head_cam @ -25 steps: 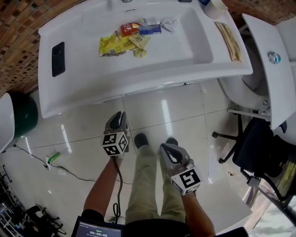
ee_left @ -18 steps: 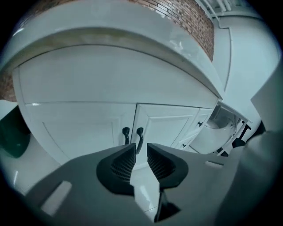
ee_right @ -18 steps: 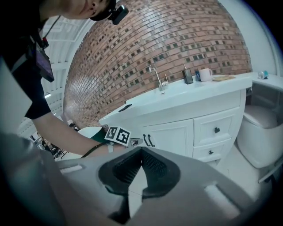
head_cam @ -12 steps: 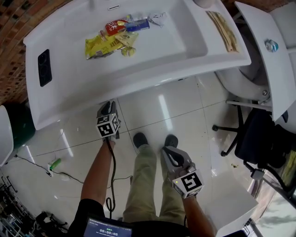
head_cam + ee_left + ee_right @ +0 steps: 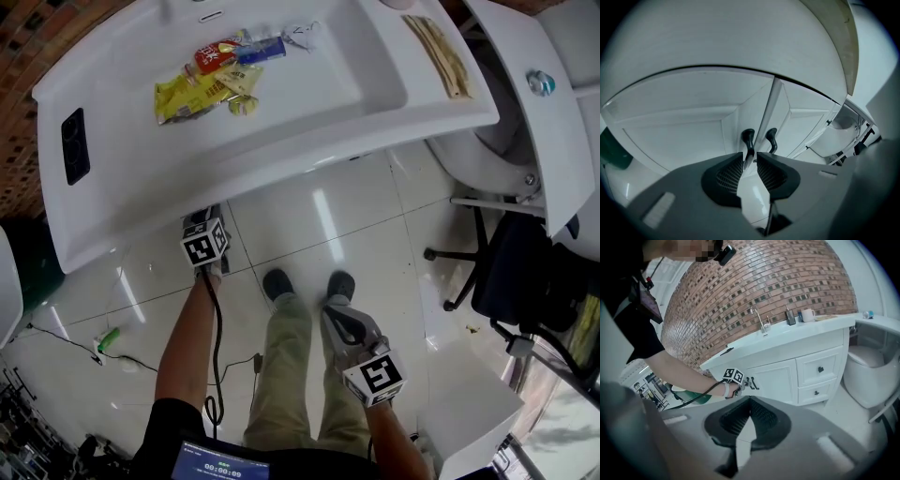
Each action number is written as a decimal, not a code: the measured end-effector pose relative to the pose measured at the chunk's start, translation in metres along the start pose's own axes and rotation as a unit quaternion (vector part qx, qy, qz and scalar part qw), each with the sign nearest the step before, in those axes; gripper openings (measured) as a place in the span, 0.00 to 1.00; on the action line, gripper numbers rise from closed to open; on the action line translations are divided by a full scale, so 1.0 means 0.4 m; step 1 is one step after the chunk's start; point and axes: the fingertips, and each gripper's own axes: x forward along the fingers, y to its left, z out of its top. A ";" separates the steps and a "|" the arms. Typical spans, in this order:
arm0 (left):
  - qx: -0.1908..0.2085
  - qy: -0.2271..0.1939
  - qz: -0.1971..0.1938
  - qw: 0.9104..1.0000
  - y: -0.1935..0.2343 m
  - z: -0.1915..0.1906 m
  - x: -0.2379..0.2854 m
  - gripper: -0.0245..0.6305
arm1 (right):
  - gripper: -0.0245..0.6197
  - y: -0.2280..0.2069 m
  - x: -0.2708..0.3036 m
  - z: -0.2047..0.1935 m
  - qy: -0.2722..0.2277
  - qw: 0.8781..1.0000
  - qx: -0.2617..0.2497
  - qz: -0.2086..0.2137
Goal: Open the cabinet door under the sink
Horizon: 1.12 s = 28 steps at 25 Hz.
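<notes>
Cabinet handle (image 5: 748, 138) seemingly between left gripper (image 5: 750, 158) tips

The person wears khaki trousers (image 5: 286, 370), dark shoes (image 5: 277, 282) and a black short-sleeved top (image 5: 171, 427). The left tool (image 5: 749, 159) and right tool (image 5: 748, 404) are grey with black ribbed pads (image 5: 729, 174). Behind the jaws each carries a white cube (image 5: 204, 247) with black square markers. A black cable (image 5: 217, 352) runs back from the left tool.

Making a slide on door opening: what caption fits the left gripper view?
Left claw, slightly open, at the left black handle where the two white cabinet doors meet.
</notes>
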 end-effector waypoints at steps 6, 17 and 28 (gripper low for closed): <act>0.006 0.004 0.001 1.000 -0.008 0.012 0.021 0.21 | 0.02 0.007 -0.003 -0.017 0.002 1.000 0.003 0.004; 0.045 0.010 -0.009 0.999 -0.007 -0.004 0.012 0.14 | 0.02 0.001 -0.013 -0.027 0.006 1.000 0.001 0.002; 0.044 0.006 -0.018 0.999 -0.022 -0.084 -0.048 0.14 | 0.02 0.017 -0.028 -0.026 0.001 1.000 -0.007 0.011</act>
